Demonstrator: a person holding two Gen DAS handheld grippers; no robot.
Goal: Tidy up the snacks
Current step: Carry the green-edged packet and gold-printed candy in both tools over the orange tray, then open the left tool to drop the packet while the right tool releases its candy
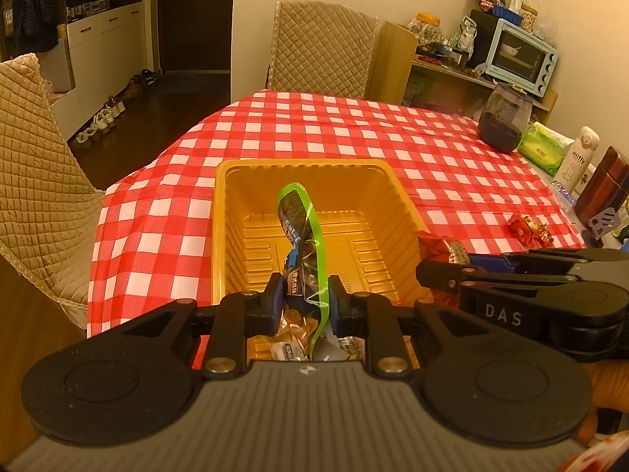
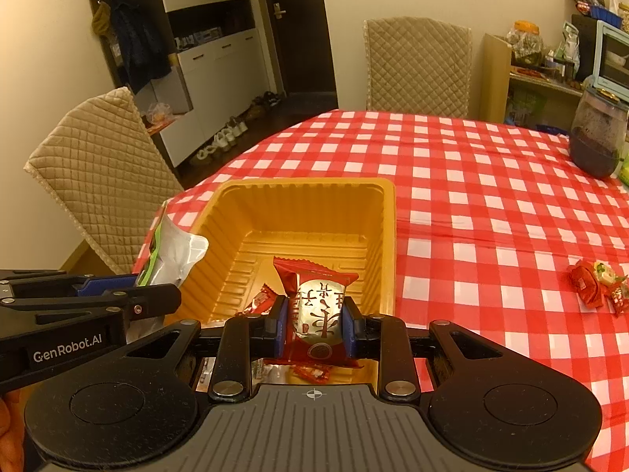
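Snacks sit in and around a square, ribbed orange plastic tray [image 1: 232, 212] on the table's red-and-white checked cloth [image 1: 354, 133]. A few small wrapped pieces [image 2: 310, 371] lie on the tray floor at its near edge, and a small red wrapper [image 2: 261, 299] lies just left of the right tool.

The left tool [image 1: 304, 303] has its blue-padded jaws almost closed, pinching a crumpled snack bag with a bright green edge and dark blue print [image 1: 302, 232]; the bag stands upright above the tray's near half. From the right wrist view the same bag shows its silvery side at the tray's left rim.

The right tool [image 2: 314, 314] is nearly closed on a red pillow-pack snack with a silver panel and red characters [image 2: 316, 303], held upright over the tray's near part.

The 2 tools are side by side, near each other. Well apart to the right, a small cluster of red-wrapped candies [image 2: 595, 285] lies on the cloth.
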